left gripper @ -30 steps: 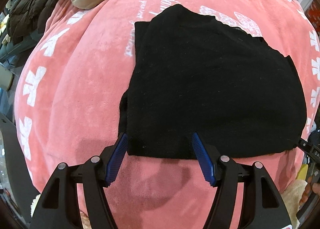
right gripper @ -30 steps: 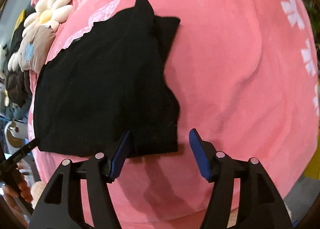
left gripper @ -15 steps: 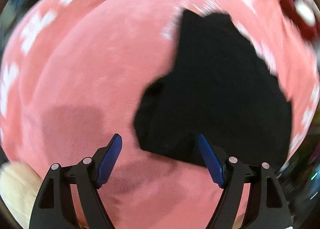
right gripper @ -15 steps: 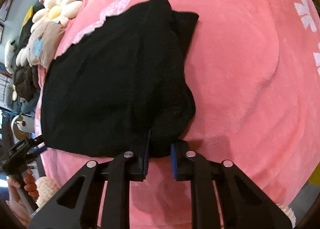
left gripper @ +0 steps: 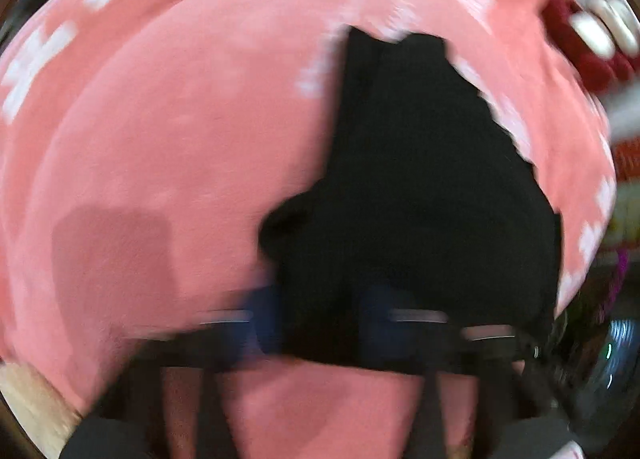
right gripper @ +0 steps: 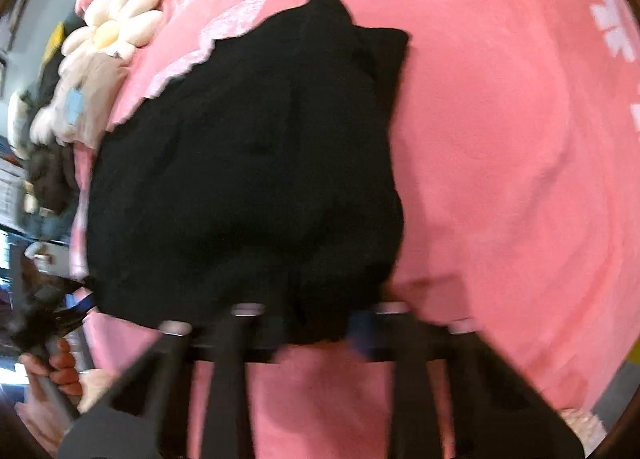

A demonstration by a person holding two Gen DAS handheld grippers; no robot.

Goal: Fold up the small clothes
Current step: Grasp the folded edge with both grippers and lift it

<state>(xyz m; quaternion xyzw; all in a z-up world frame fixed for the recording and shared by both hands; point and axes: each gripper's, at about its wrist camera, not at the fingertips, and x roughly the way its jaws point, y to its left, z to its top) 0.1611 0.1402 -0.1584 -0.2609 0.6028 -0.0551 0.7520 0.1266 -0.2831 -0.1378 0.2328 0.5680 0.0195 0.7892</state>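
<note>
Cloth: black cloth (left gripper: 420, 187) on the pink blanket (left gripper: 160, 139) (blurry).
Left gripper (left gripper: 320, 323): jaws closing on cloth's near edge.
Right gripper (right gripper: 316, 323): jaws closing, pinching cloth's near edge.
Flower pillow (right gripper: 112, 31): behind the cloth.

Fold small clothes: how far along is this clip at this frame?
Done: the black garment lies partly folded on the pink blanket, one side doubled over. In hand: the left gripper and right gripper are closing on its near edge, cloth bunched between the jaws. Left: carrying that edge over to finish the fold.
</note>
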